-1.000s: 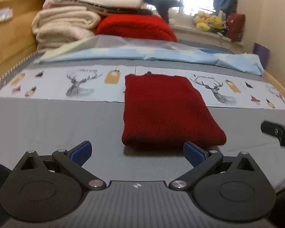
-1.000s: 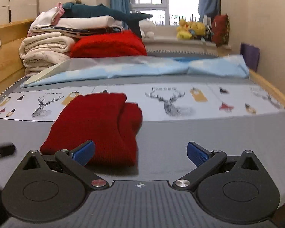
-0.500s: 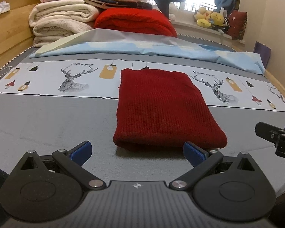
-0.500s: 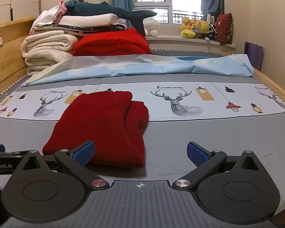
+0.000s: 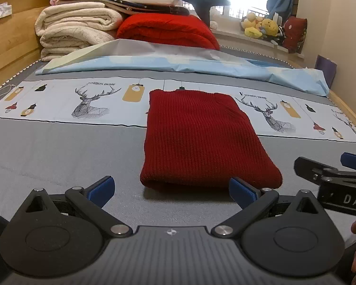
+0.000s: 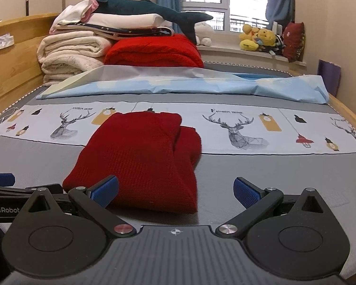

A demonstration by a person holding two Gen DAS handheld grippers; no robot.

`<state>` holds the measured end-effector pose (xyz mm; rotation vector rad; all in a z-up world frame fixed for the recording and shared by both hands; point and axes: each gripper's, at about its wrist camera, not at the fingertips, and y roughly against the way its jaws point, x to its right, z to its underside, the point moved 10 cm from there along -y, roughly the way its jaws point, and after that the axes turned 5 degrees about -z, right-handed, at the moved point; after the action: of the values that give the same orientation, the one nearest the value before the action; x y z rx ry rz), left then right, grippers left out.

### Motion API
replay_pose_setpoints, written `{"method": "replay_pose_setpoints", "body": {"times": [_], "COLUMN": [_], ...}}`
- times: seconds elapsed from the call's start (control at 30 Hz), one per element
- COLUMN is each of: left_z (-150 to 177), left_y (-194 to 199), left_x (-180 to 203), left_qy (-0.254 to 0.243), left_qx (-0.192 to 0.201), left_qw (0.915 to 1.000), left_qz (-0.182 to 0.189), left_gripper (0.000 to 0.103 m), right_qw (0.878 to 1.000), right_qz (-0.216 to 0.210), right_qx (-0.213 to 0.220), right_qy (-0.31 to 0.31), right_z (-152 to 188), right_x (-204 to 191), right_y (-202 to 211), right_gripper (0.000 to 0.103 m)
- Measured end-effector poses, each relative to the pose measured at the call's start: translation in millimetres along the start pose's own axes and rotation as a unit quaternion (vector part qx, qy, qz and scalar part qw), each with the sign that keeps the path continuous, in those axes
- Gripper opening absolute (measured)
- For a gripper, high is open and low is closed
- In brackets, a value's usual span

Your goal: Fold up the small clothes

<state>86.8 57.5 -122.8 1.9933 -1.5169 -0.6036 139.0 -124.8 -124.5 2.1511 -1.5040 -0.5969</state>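
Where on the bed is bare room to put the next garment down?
Bare grey sheet lies left of the folded dark red knit sweater, and more to its right, below the deer-print strip. The far end is crowded: light blue sheet, stacked cream blankets, bright red blanket.

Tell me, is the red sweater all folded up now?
It looks folded: the red sweater lies in a neat rectangle on the bed. Nothing is in hand; the left tool and right tool are both open and empty. Another fold or putting it away may remain.
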Motion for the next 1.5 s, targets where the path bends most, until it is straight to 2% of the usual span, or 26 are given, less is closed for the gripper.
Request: {"method": "replay_pose_setpoints", "body": {"times": [0.43,1.5], "left_z": [-1.0,-2.9], "left_y": [-3.4,-3.4], "left_x": [-6.9,-5.8], "left_qy": [0.006,0.006], "left_qx": [-0.006,-0.003], "left_qw": [1.0,1.0], "left_qz": [-0.002,0.001], "left_gripper": [0.102,0.102], "right_qw": [1.0,1.0], "right_qz": [-0.006,-0.007], "right_qx": [0.001,0.001], "right_qy": [0.023,0.018], "right_z": [-2.9,-6.3], "right_x": [-21.5,-23.9], "right_y": [-7.6,-8.1], "right_gripper": [0.102,0.102]}}
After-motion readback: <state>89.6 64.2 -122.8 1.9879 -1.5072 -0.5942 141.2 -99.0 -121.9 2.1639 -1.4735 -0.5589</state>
